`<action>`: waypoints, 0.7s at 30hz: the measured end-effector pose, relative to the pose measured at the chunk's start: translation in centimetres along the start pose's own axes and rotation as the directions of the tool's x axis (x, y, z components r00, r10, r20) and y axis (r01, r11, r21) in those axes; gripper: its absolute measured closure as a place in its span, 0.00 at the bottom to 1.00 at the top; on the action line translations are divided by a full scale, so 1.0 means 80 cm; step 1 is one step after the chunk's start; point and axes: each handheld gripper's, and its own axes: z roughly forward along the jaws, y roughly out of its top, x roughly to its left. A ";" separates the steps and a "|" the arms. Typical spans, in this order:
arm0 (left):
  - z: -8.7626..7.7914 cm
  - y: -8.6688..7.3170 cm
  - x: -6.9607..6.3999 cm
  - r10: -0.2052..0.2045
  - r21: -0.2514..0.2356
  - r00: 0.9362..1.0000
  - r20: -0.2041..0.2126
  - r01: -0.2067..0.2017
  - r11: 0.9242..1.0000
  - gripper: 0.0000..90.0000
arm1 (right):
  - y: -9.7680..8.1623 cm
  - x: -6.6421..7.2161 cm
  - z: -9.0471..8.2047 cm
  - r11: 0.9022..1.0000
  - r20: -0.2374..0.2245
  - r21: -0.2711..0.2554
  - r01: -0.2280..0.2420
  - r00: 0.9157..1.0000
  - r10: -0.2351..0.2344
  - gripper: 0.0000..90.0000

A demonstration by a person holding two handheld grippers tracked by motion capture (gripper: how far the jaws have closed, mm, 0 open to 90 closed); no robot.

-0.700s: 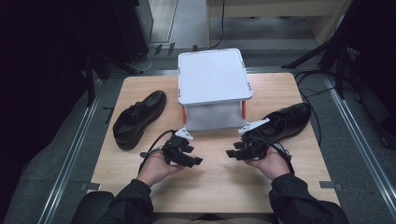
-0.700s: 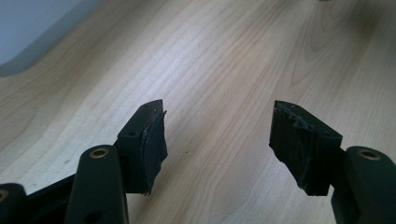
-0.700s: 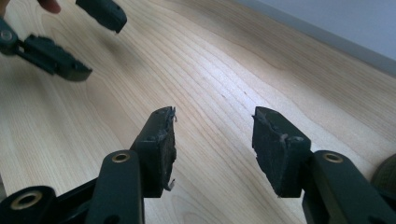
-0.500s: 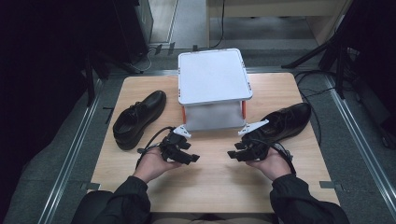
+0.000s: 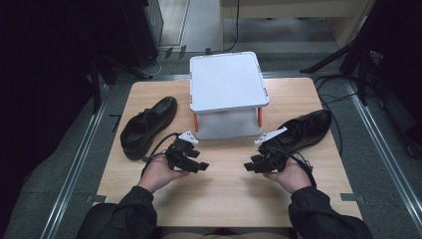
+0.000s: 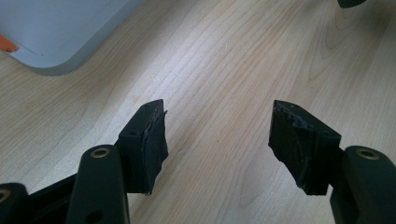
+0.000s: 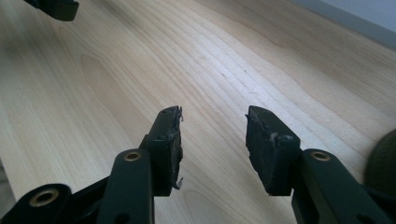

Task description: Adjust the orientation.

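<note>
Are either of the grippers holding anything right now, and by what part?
Nothing is held: the left gripper and right gripper both stand open over bare table.

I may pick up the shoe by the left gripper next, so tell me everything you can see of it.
The left shoe is a black lace-up dress shoe of glossy, leather-like material, with laces over the instep and a low heel. It rests upright on its sole on the wooden table, toe pointing away toward the white box, heel nearest the person. Nothing grips it: the left gripper sits just beside its heel, jaws open and empty.
</note>
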 end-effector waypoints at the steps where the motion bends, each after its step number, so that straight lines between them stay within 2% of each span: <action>1: 0.000 0.000 0.000 -0.001 0.002 1.000 0.002 0.001 1.000 0.40 | 0.000 0.000 0.000 1.000 -0.001 0.000 0.001 1.000 -0.001 0.63; 7: -0.005 -0.007 0.001 -0.010 0.000 1.000 -0.003 0.010 1.000 0.41 | 0.004 0.002 0.002 1.000 -0.018 0.003 0.013 1.000 -0.013 0.63; 13: -0.014 -0.017 0.005 -0.047 -0.005 0.999 -0.011 0.047 0.999 0.41 | 0.014 0.004 0.009 0.999 -0.041 0.004 0.042 0.998 -0.042 0.63; 21: -0.032 -0.034 0.015 -0.077 -0.007 0.997 -0.022 0.077 0.997 0.43 | 0.025 0.009 0.019 0.997 -0.063 0.017 0.071 0.996 -0.070 0.63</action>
